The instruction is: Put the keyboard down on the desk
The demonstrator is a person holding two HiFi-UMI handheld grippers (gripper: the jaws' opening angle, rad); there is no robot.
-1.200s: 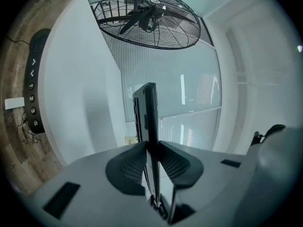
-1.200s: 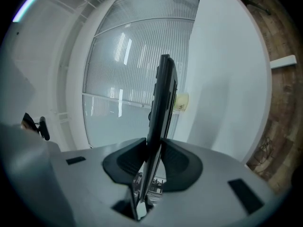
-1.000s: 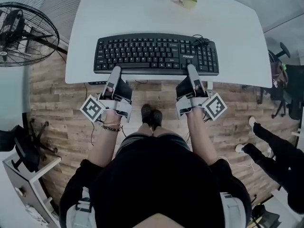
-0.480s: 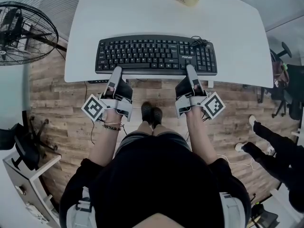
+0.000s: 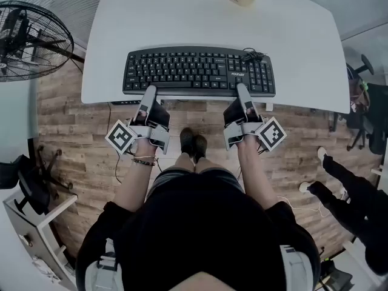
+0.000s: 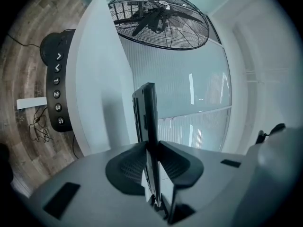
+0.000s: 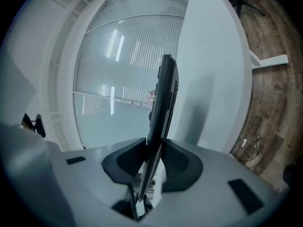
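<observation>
Nearest is the person [image 5: 200, 235] in black, both forearms stretched forward over the wood floor [image 5: 79, 138], with the shoes [image 5: 193, 144] showing between them. The left gripper [image 5: 149, 91] and the right gripper [image 5: 241, 88] point level toward the desk [image 5: 182, 17]. Each has a marker cube [image 5: 120, 137] at its outer side.

Each gripper is closed on the near edge of the keyboard [image 5: 199, 71]. In both gripper views the dark pads [image 6: 124, 169] press on the thin black board from two sides. The left gripper holds near the left end, the right one right of the middle.

The keyboard is flat over the front part of the white desk, parallel to its near edge. Whether it already touches the top, I cannot tell. Its cable [image 5: 253, 54] is bunched at the far right corner.

Under the desk edge, on the left, is a black panel [image 6: 57, 89] with round buttons. At the far edge of the desk stands a pot [image 5: 244, 1] of pink flowers. A big fan [image 5: 27, 41] stands left of the desk, and another person's legs [image 5: 339, 180] are at the right.
</observation>
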